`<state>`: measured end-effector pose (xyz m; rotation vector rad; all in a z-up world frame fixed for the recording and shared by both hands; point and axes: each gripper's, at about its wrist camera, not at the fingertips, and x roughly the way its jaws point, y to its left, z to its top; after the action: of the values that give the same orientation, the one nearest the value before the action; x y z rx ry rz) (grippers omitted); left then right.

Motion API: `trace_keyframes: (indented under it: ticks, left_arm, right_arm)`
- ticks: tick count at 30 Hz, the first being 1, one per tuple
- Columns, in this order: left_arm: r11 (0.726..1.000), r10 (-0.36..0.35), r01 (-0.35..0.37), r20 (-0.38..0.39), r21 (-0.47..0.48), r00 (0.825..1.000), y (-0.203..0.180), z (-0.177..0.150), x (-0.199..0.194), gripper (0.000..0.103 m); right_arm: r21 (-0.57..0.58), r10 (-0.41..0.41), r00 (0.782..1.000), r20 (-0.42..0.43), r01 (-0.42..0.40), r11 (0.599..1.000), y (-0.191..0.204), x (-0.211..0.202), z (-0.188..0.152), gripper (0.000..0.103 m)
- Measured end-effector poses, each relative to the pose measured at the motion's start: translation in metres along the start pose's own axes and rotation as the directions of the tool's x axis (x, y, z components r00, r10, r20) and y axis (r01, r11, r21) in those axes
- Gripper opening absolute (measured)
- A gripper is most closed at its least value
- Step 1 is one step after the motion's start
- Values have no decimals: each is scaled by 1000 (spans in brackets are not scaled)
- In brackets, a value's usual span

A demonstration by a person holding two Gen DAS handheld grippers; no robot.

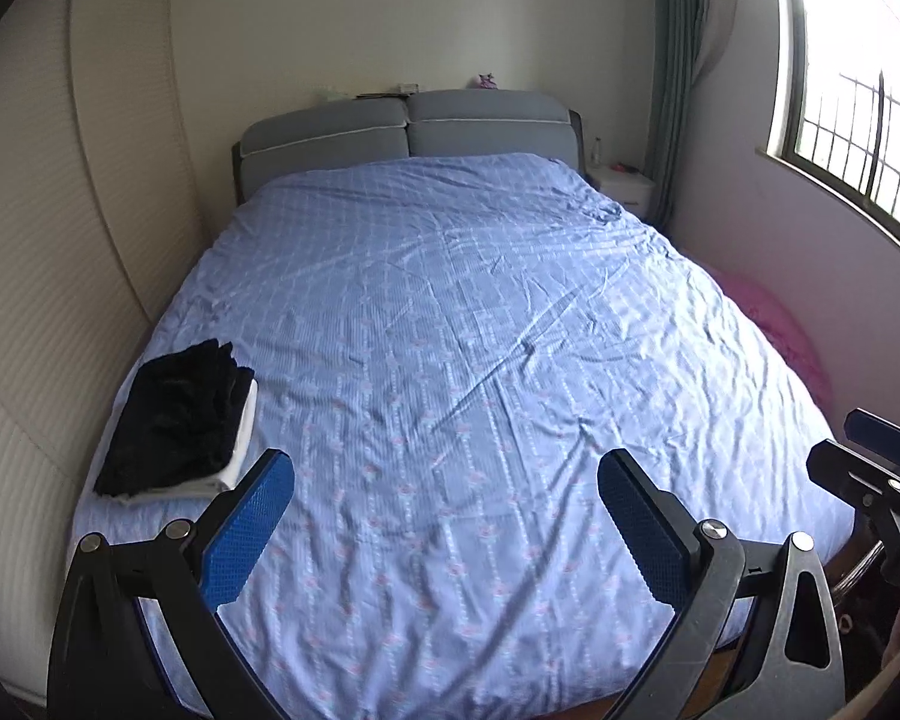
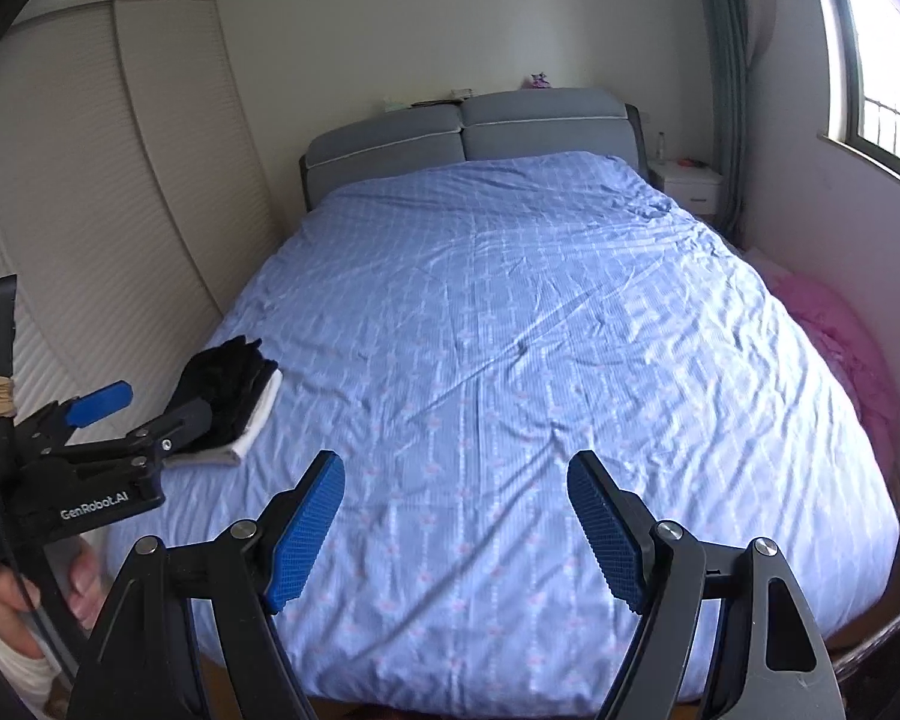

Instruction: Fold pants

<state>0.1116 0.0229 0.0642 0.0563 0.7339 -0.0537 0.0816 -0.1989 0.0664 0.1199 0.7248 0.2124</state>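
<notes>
Both tools sit nearest the lens, held above the foot of the bed (image 1: 450, 312). Left tool (image 1: 444, 474): spread wide, nothing between the blue pads. Right tool (image 2: 456, 474): same, wide apart and empty.

Bed is the landmark and the biggest thing: blue patterned cover, wrinkled, bare across its middle. At the bed's near-left corner lies a stack: black pants (image 1: 177, 414) on top, already lying in a folded bundle, over a white folded garment (image 1: 243, 432) whose edge shows along the side toward the bed's centre. From the right wrist view the left tool's body partly hides that stack. Pink bedding (image 2: 834, 342) is heaped off the bed's right side. Grey headboard (image 1: 408, 126) at the far end, small nightstand (image 1: 624, 186) beside the headboard's right end.

My read on handling: the black fabric looks soft and limp, light, fuzzy enough not to slip in the ribbed pads, not fragile. It will sag and unfold if lifted by one point. I'd pinch it with the two tools at two spread points along one edge, waistband corners if I can find them; which edge is the waistband I cannot tell. Take care to catch only the black layer, not the white one under it.
</notes>
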Motion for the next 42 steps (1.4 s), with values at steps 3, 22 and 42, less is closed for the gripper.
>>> trace_keyframes:
  ticks: [3,22,42]
  left_arm:
    - [1000,10,-10,19,5,1000,-18,-7,-13,103]
    - [998,48,-54,137,38,989,-67,-16,-67,103]
    - [1000,13,-11,154,-12,988,-55,-16,-74,103]
  right_arm:
    - [-3,12,1000,1,-12,1000,-13,-8,-5,78]
    - [-24,64,997,45,-63,998,-40,-40,-14,78]
    - [-25,66,997,40,-65,998,-37,-42,-13,78]
